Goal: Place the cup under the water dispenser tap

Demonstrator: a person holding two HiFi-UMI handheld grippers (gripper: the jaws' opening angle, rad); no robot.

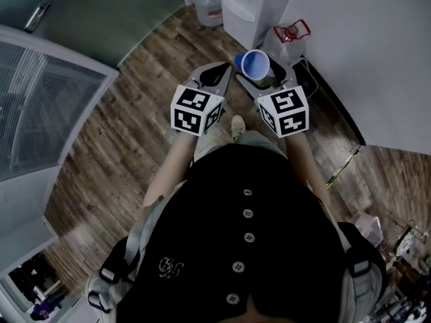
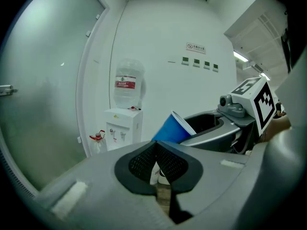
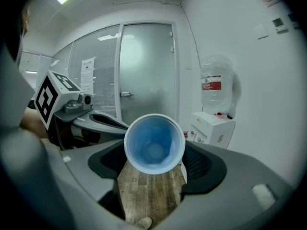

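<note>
Grips blue paper cup [image 3: 154,144] between jaws of right gripper [image 3: 154,159], rim tipped back, base pointing forward. Shows left gripper [image 2: 157,159] pressed together, empty, just beside. Faces water dispenser [image 3: 213,126] ahead, well apart across wood floor [image 1: 135,147]; likely needs cup righted on arrival.

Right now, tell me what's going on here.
A person stands on the wooden floor with a gripper in each hand. The right claw is shut on a blue cup, which looks empty and is tilted, its mouth facing back toward the person. The left claw is shut with nothing in it. The water dispenser, with a bottle on top, stands ahead against the white wall. The cup is not yet under its tap.
</note>
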